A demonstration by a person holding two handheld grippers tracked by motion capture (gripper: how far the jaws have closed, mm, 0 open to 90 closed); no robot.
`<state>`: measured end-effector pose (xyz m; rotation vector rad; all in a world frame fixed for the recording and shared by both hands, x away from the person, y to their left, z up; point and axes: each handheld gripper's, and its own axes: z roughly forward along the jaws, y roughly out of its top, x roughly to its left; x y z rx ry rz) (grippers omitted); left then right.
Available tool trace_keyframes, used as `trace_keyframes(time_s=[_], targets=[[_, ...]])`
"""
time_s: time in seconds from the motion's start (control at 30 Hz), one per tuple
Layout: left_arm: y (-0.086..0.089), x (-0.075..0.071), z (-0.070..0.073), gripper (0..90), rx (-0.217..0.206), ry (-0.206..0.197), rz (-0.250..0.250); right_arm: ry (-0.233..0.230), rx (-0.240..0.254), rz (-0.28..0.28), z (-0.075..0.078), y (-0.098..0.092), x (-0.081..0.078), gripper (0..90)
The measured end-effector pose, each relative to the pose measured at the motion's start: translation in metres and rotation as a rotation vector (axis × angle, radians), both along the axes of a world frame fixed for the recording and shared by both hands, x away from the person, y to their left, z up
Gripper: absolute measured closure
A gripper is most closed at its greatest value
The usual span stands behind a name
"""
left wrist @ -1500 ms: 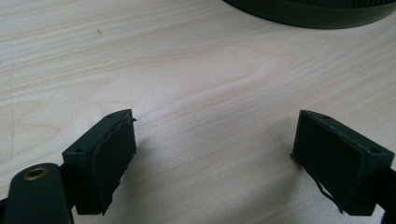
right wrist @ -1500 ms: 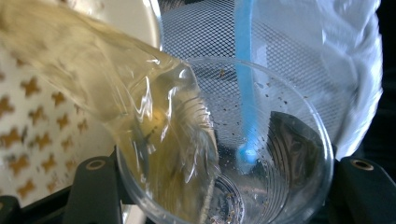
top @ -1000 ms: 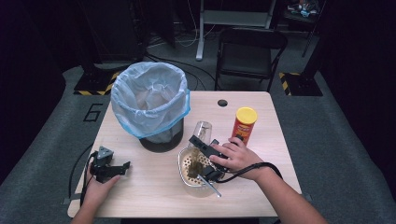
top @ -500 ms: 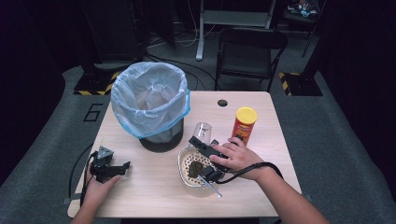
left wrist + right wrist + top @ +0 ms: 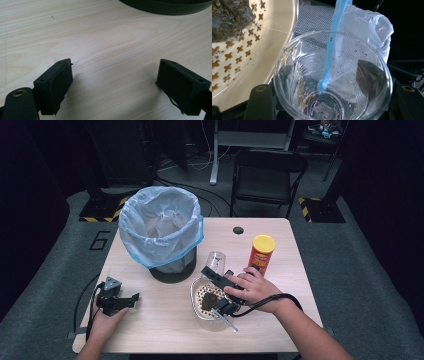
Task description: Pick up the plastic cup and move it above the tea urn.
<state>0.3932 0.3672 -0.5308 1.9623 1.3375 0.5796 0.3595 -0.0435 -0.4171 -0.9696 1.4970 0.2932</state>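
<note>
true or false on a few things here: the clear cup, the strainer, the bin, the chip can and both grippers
1. The right gripper is closed on the clear plastic cup. True: in the right gripper view the cup sits between its jaws.
2. The cup is full of liquid. False: it holds only specks and residue.
3. The left gripper holds a spoon. False: its jaws stand open over the bare wooden table.
4. The strainer holds a dark clump. True.
5. The bin has no liner. False: a pale blue bag lines it.
6. The yellow-lidded chip can stands upright on the table. True.
</note>
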Motion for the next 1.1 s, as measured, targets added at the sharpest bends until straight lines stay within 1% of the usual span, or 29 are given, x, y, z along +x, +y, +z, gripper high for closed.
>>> trace_keyframes(time_s=[0.13, 0.3, 0.4, 0.43, 0.57, 0.7, 0.73, 0.9, 0.97, 1.0, 1.03, 1.1], targets=[[0.0, 0.0, 0.0, 13.2, 0.0, 0.0, 0.0, 0.001, -0.004, 0.005, 0.0, 0.0002, -0.0003, 33.4], [0.0, 0.0, 0.0, 13.2, -0.001, 0.0, 0.0, 0.003, 0.008, 0.001, 0.0, -0.0001, -0.0004, 33.1], [0.0, 0.0, 0.0, 13.2, 0.0, 0.0, 0.0, -0.001, 0.006, 0.005, 0.0001, 0.0001, -0.0006, 33.0], [0.0, 0.0, 0.0, 13.2, -0.001, 0.0, 0.0, -0.026, 0.043, 0.008, 0.0009, 0.0, -0.0011, 33.0], [0.0, 0.0, 0.0, 13.2, 0.0, 0.0, 0.0, -0.037, 0.056, 0.01, 0.0002, 0.0001, -0.0017, 33.0], [0.0, 0.0, 0.0, 13.2, 0.0, 0.0, 0.0, -0.036, 0.072, 0.01, -0.0014, 0.0001, -0.0019, 33.0], [0.0, 0.0, 0.0, 13.2, 0.0, 0.0, 0.0, -0.018, 0.095, -0.001, -0.0029, -0.0012, -0.002, 33.0], [0.0, 0.0, 0.0, 13.2, 0.0, 0.0, 0.0, -0.024, 0.111, -0.002, -0.003, -0.0009, -0.0024, 32.9], [0.0, 0.0, 0.0, 13.2, 0.0, 0.0, 0.0, -0.052, 0.086, 0.024, 0.0006, 0.0019, -0.0027, 32.8], [0.0, 0.0, 0.0, 13.2, 0.0, 0.0, 0.0, -0.038, 0.113, 0.014, -0.0005, 0.0009, -0.0029, 32.8], [0.0, 0.0, 0.0, 13.2, -0.001, 0.0, 0.0, -0.033, 0.123, 0.013, -0.0004, 0.001, -0.0029, 32.8], [0.0, 0.0, 0.0, 13.2, -0.001, 0.0, 0.0, -0.034, 0.127, 0.016, -0.0006, 0.0013, -0.0029, 32.8]])
